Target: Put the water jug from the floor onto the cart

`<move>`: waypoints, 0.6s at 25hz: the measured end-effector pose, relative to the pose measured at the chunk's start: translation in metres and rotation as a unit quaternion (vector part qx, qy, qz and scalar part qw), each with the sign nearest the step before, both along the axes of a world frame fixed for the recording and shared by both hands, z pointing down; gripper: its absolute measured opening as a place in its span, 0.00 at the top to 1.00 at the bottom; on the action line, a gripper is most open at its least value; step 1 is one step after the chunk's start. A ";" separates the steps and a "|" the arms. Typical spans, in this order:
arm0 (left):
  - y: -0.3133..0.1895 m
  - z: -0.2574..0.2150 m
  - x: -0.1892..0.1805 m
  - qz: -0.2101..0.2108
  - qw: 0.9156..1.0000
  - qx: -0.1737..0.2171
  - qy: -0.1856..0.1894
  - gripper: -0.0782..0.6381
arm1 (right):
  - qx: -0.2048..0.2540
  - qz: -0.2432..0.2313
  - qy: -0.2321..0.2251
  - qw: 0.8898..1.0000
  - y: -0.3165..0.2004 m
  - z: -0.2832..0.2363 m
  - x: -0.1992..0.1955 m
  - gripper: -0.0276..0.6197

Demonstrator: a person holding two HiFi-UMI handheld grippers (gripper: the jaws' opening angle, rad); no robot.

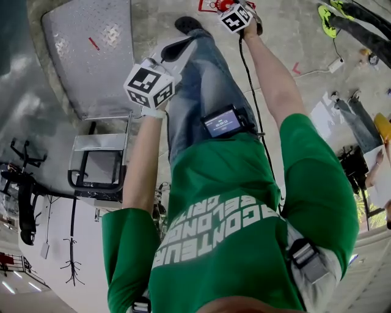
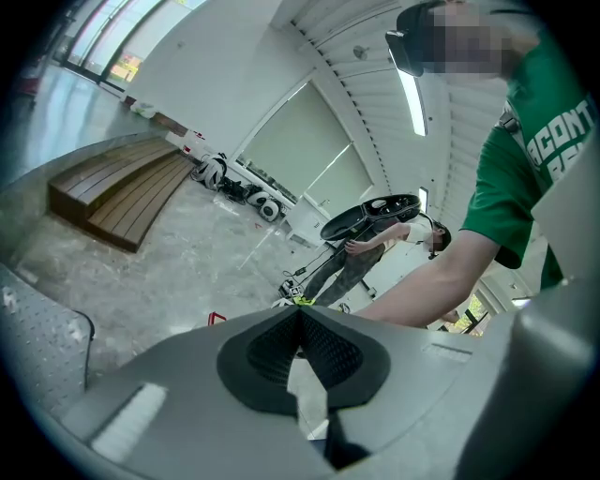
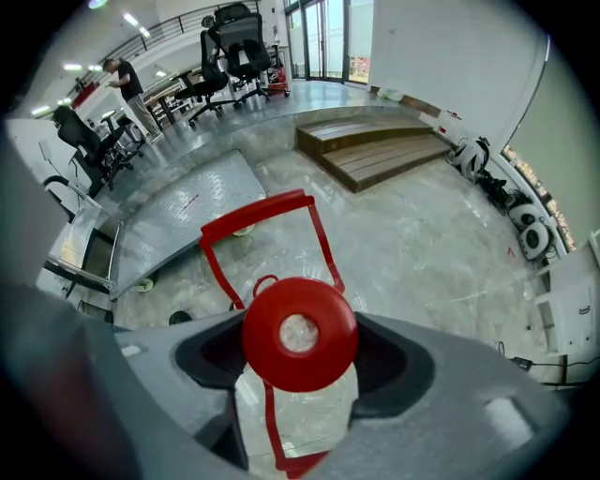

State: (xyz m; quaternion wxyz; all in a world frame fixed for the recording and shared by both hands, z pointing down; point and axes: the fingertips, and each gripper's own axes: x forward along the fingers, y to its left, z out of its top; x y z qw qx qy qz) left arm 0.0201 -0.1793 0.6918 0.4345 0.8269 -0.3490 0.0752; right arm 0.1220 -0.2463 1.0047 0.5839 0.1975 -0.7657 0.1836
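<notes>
The water jug (image 3: 298, 403) is clear with a round red cap (image 3: 300, 333). My right gripper (image 3: 300, 361) has one jaw on each side of the neck just under the cap and is shut on it. A red outline (image 3: 267, 214) lies on the floor around the jug. In the head view the right gripper (image 1: 236, 17) is stretched far forward by my shoes, with a bit of red cap (image 1: 223, 5) beside it. The cart (image 1: 91, 55) is a flat metal platform at the left, its deck (image 3: 192, 202) beyond the jug. The left gripper (image 2: 300, 323) is shut and empty, held up near my hip (image 1: 149, 84).
The cart's handle frame (image 1: 99, 164) stands at its near end. Wooden steps (image 3: 375, 155) and office chairs (image 3: 230, 37) lie further off. Another person (image 2: 375, 246) stands behind me with cables and gear (image 1: 335, 64) on the floor at the right.
</notes>
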 end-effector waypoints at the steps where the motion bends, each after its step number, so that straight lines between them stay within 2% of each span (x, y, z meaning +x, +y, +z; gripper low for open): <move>1: 0.000 0.000 0.000 0.000 1.000 0.000 0.000 0.87 | -0.001 0.000 0.001 1.000 -0.001 0.000 0.000 0.49; 6: -0.001 -0.003 -0.001 0.000 1.000 0.003 -0.001 0.87 | -0.001 0.000 0.005 1.000 0.000 -0.001 -0.005 0.49; 12: 0.002 -0.004 -0.003 -0.004 1.000 0.007 -0.007 0.87 | 0.005 0.061 -0.009 0.998 -0.007 -0.010 0.006 0.49; 15: 0.005 -0.003 -0.006 -0.011 1.000 0.008 -0.010 0.87 | 0.010 0.070 -0.018 0.997 -0.010 -0.022 0.009 0.49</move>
